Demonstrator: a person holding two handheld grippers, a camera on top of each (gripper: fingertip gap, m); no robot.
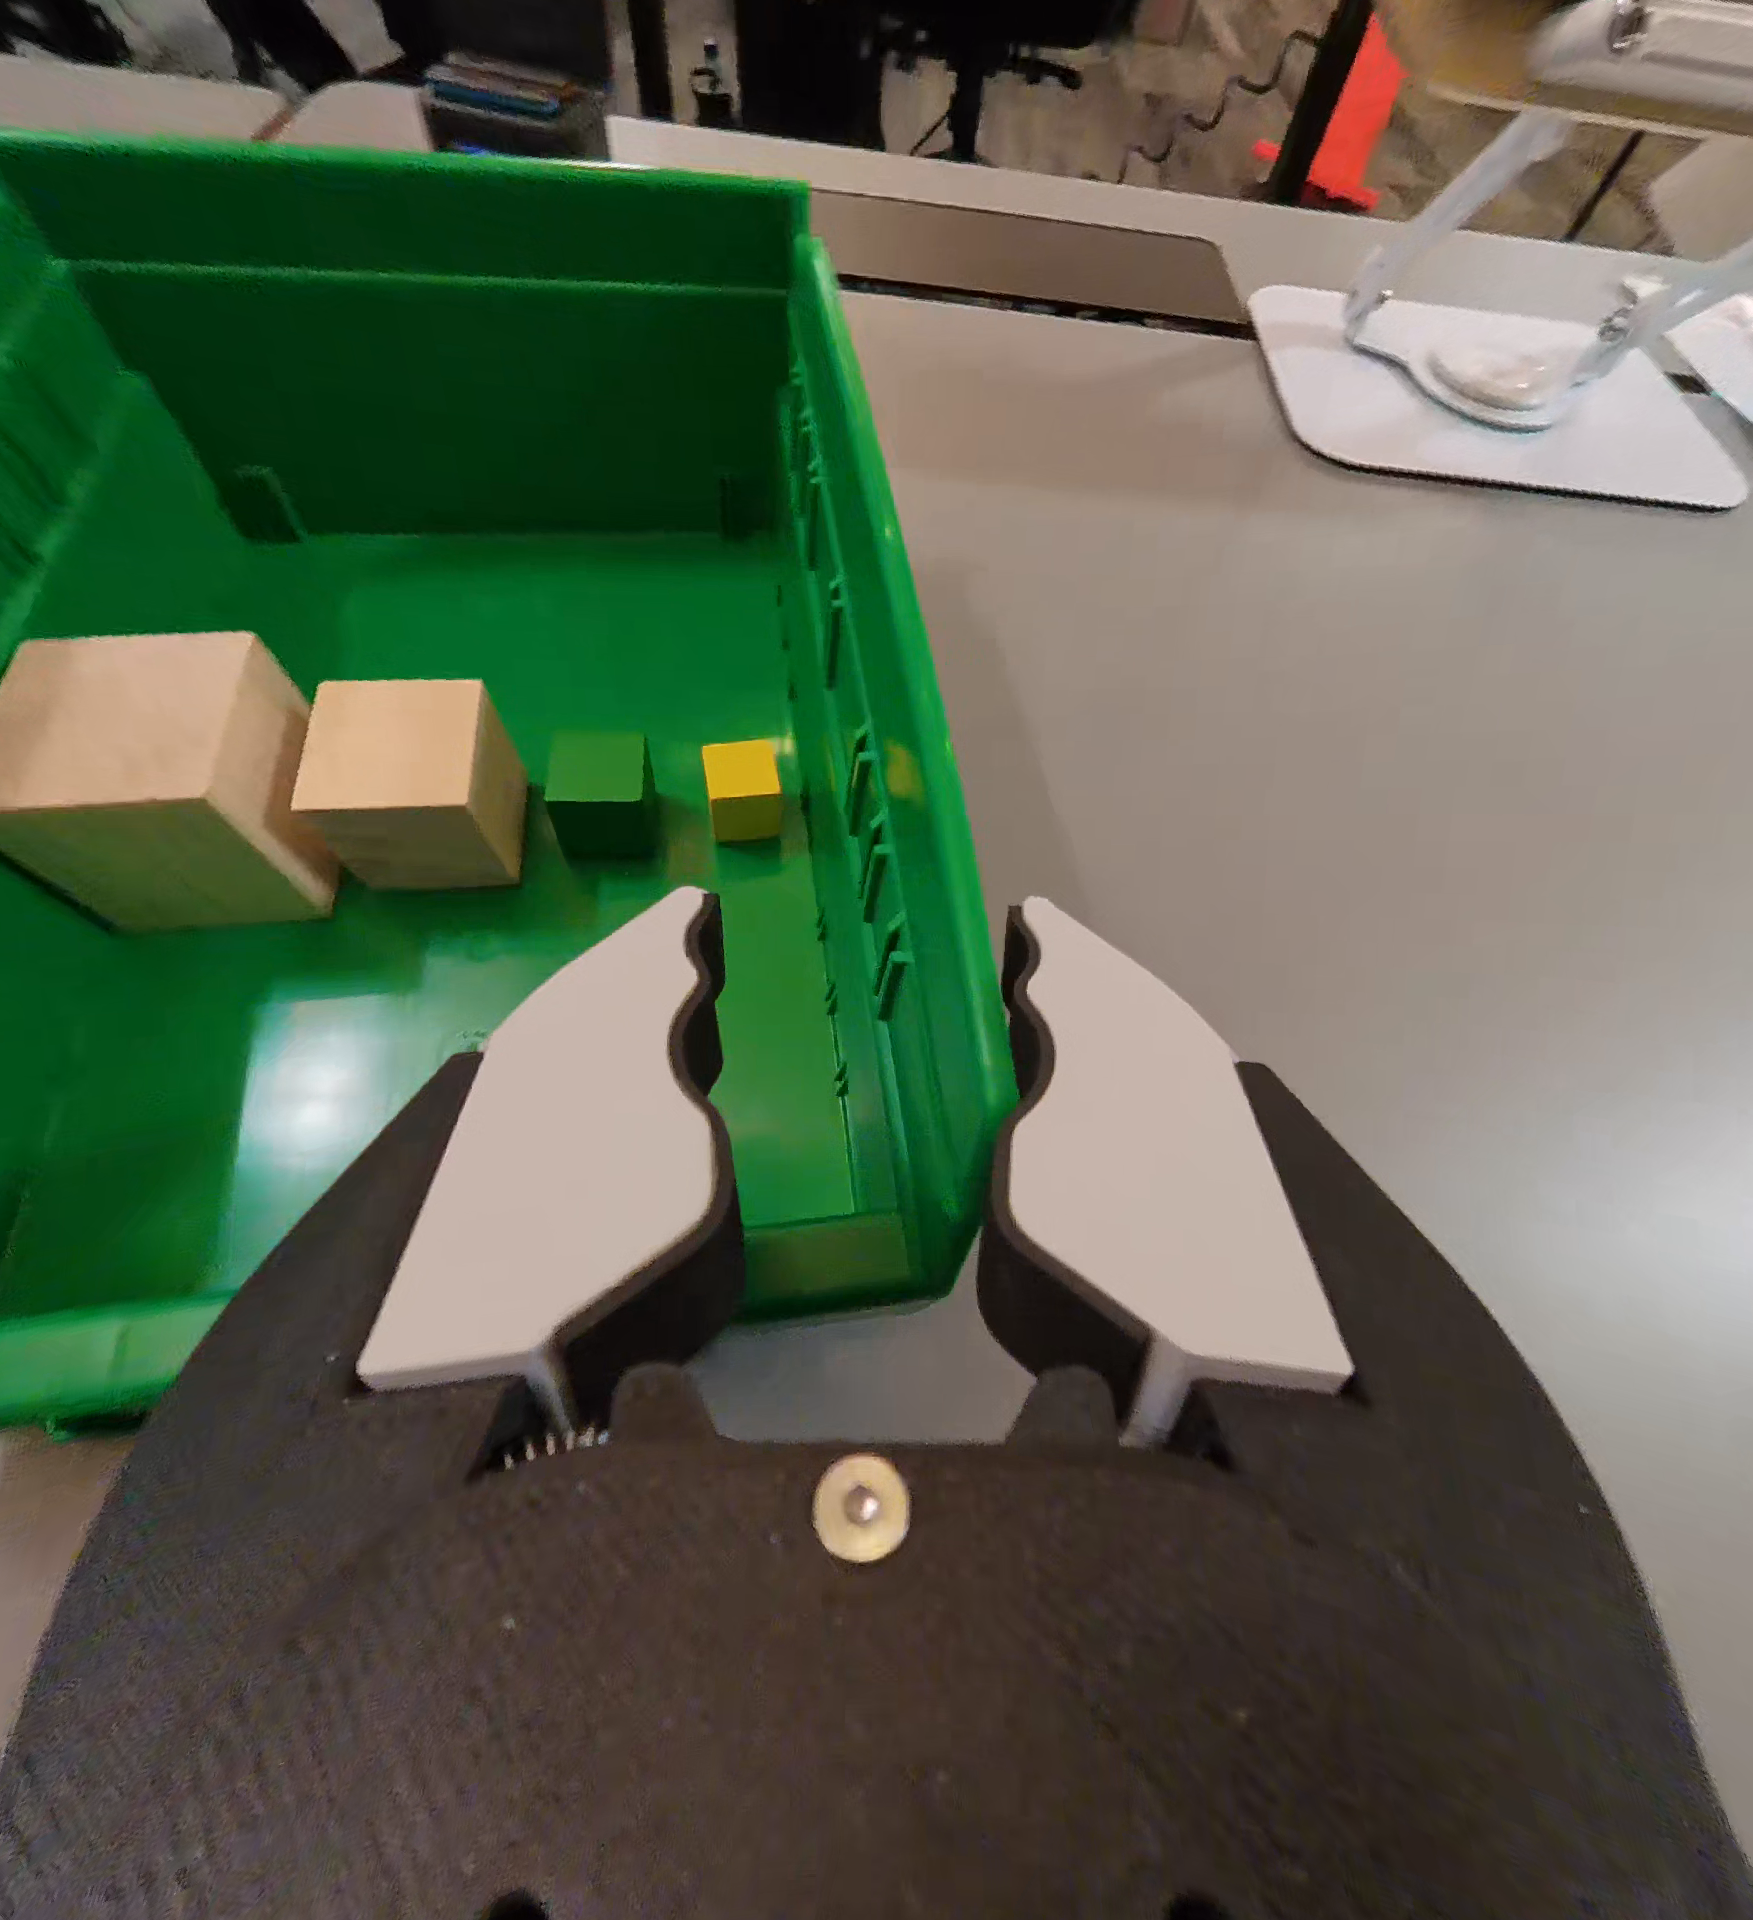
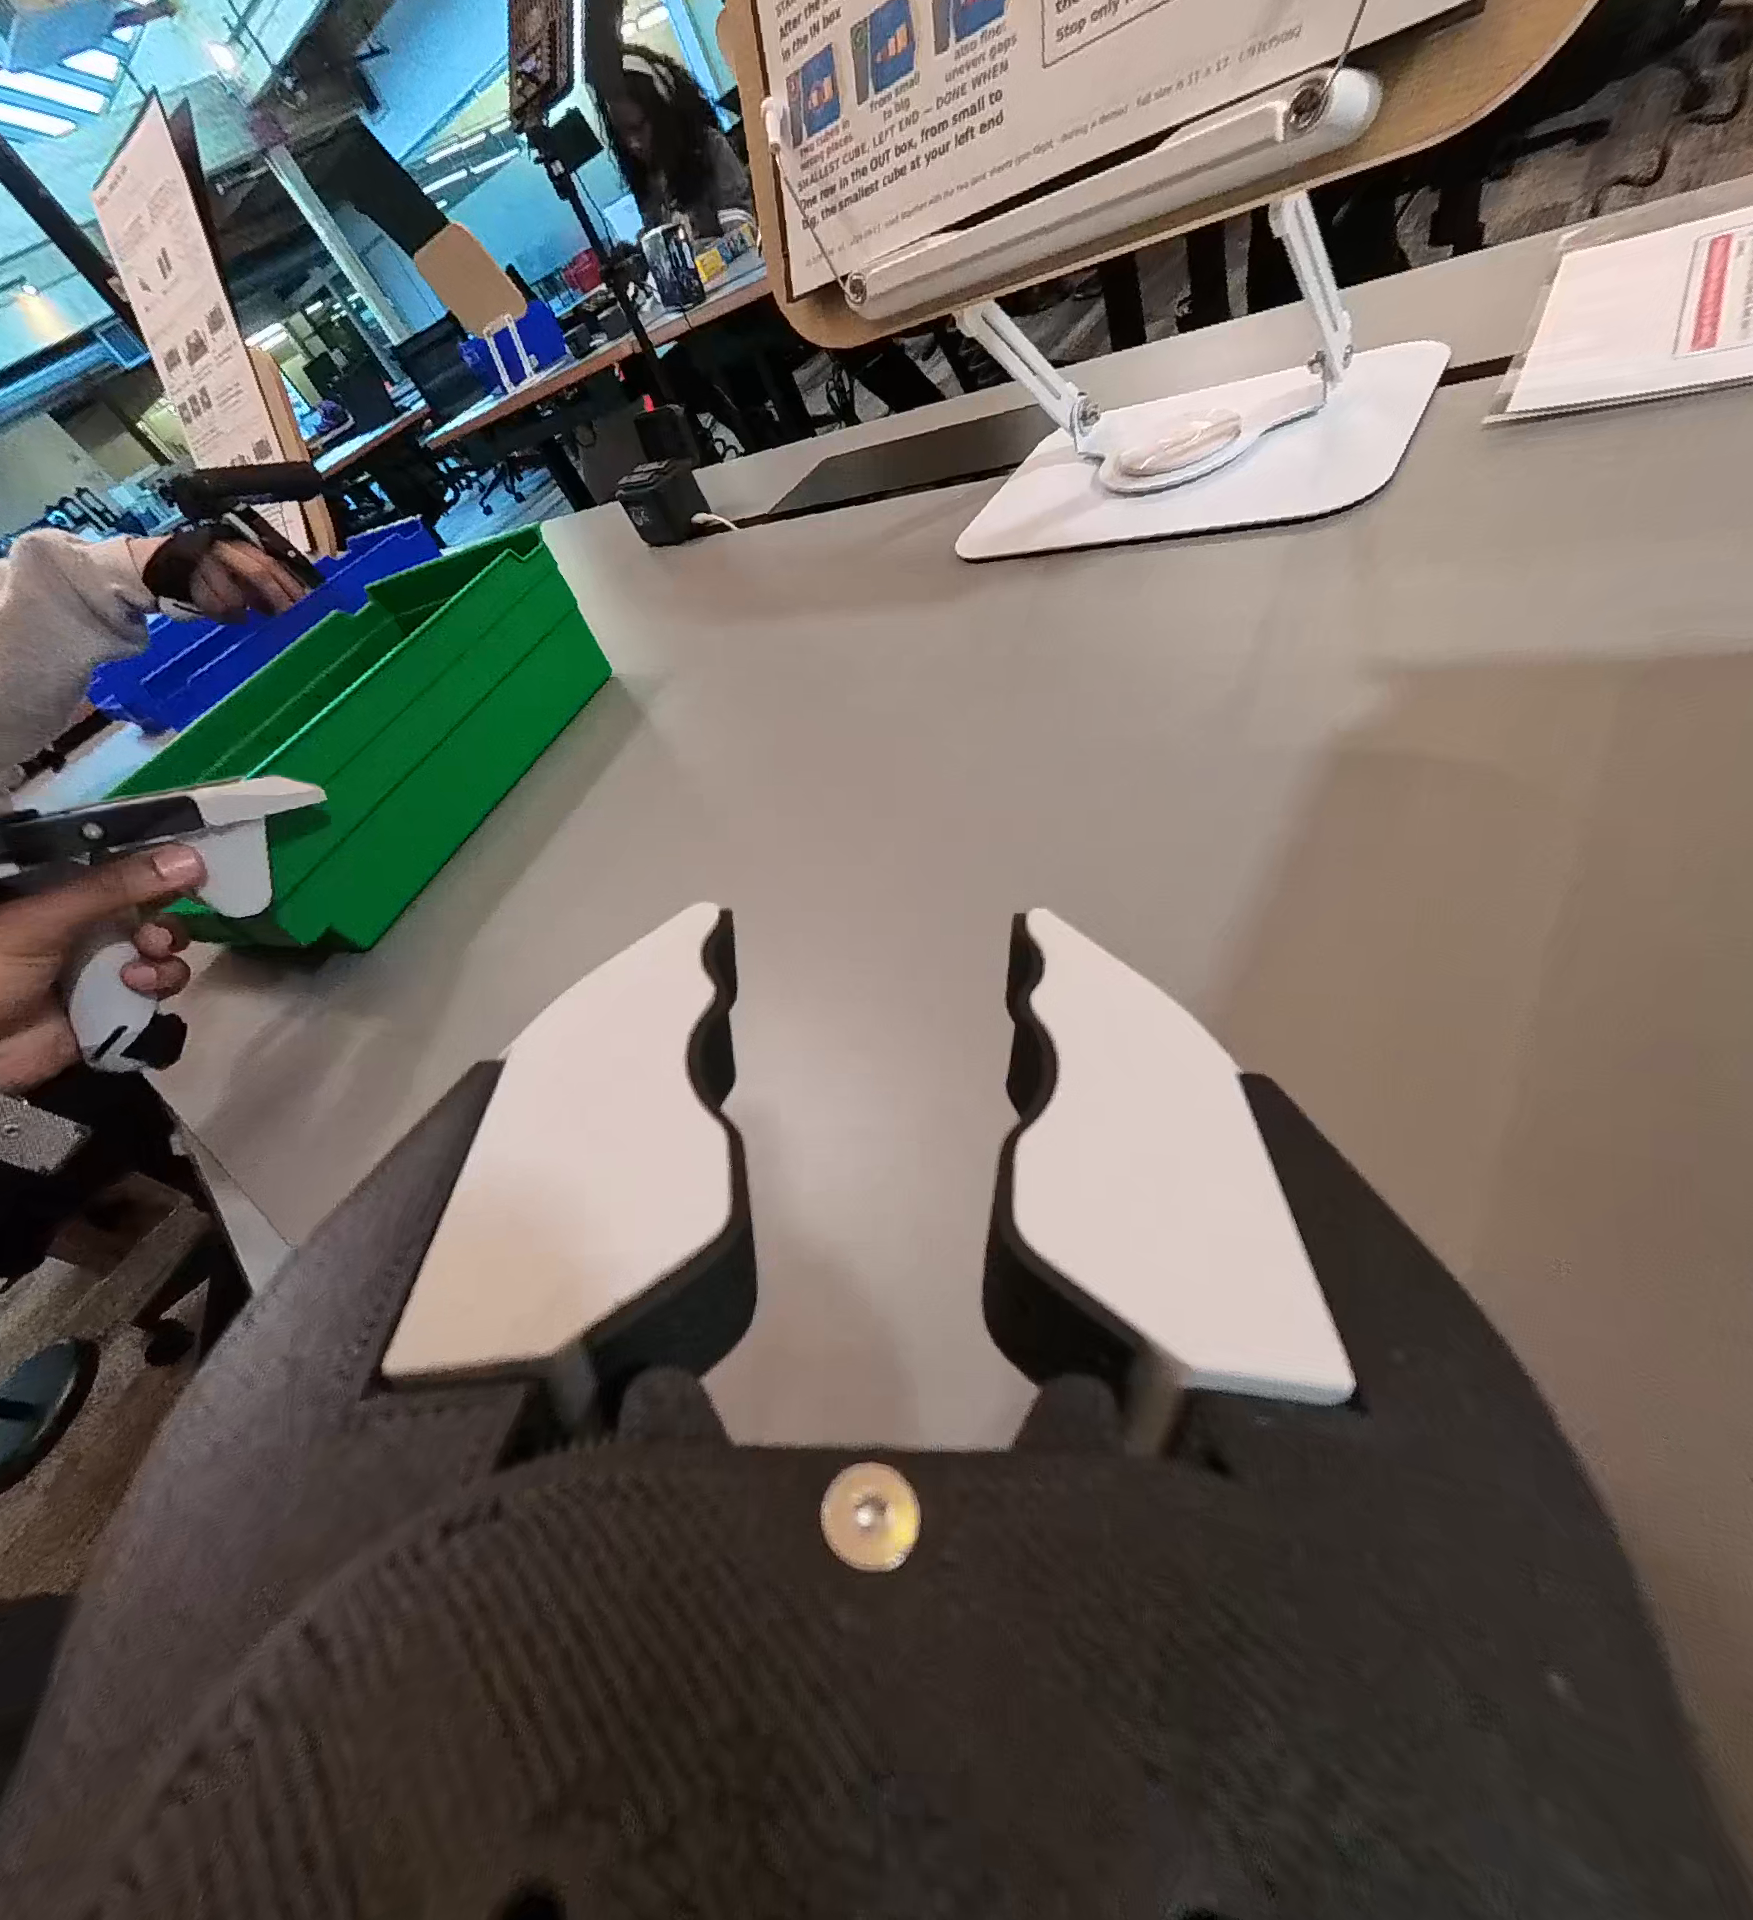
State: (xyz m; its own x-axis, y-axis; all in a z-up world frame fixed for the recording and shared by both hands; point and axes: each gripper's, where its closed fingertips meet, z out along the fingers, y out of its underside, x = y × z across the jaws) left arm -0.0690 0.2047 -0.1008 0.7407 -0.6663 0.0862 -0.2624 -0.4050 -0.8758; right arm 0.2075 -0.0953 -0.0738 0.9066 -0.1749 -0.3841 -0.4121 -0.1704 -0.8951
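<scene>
A green bin (image 1: 539, 218) stands on the grey table. Inside it, in a row from left to right, are a large wooden cube (image 1: 134, 769), a smaller wooden cube (image 1: 404, 779), a dark green cube (image 1: 599, 792) and a small yellow cube (image 1: 743, 788). My left gripper (image 1: 861, 914) is open and empty, held above the bin's near right corner, nearest the yellow cube. My right gripper (image 2: 867, 920) is open and empty over bare table (image 2: 1059, 727), to the right of the green bin (image 2: 415, 727). The left gripper (image 2: 228, 821) also shows in the right wrist view, held by a hand.
A white stand (image 2: 1204, 457) holds a board with printed sheets at the back of the table; it also shows in the left wrist view (image 1: 1495, 416). A sheet of paper (image 2: 1682, 312) lies at the far right. Blue bins (image 2: 228, 644) sit beyond the green one. A black box (image 2: 659, 504) sits at the table's back edge.
</scene>
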